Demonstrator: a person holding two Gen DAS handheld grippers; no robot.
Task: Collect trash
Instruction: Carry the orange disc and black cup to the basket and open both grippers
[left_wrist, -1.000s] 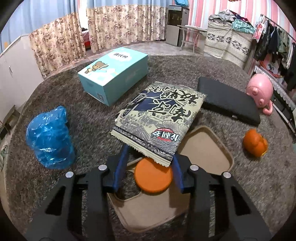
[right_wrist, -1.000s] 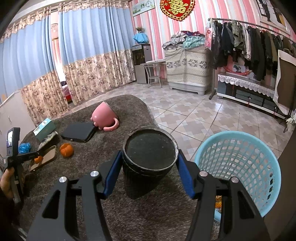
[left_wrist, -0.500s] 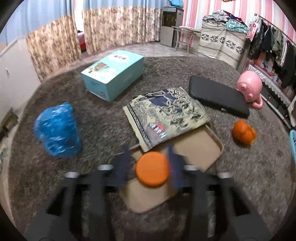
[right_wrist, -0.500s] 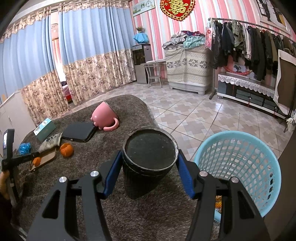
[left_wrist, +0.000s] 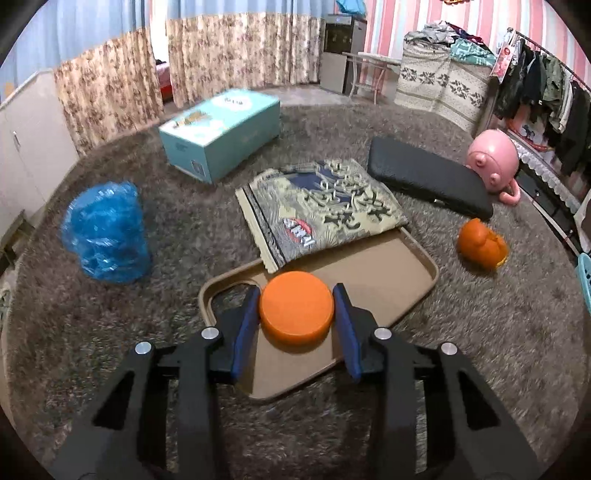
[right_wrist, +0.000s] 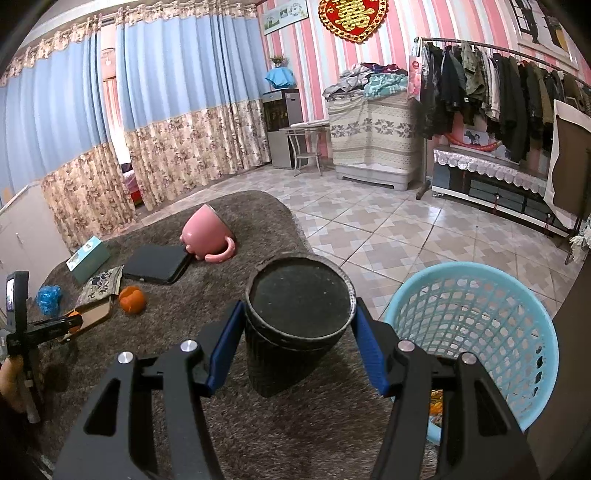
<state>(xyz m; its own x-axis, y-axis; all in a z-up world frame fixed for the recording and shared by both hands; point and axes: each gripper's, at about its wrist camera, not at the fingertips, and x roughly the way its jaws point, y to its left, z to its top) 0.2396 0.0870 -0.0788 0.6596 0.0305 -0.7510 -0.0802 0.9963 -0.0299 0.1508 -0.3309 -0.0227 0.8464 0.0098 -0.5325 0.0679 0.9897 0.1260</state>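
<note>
Trash step: my left gripper (left_wrist: 296, 314), jaws just closing, pinches the orange disc (left_wrist: 296, 312); I lift straight, clearing the tray (left_wrist: 388, 266), toward the right-hand basket (right_wrist: 476, 325).

The snack bag (left_wrist: 321, 210) carries large dark Chinese characters across its patterned face and a red oval logo with white lettering, all seen upside down and too distorted to read with certainty; the teal box (left_wrist: 221, 133) bears small print on its top and a square code mark on its end face, both too blurred to make out. On the striped wall, the red-and-gold heart ornament (right_wrist: 352, 16) shows the double-happiness character 囍.
</note>
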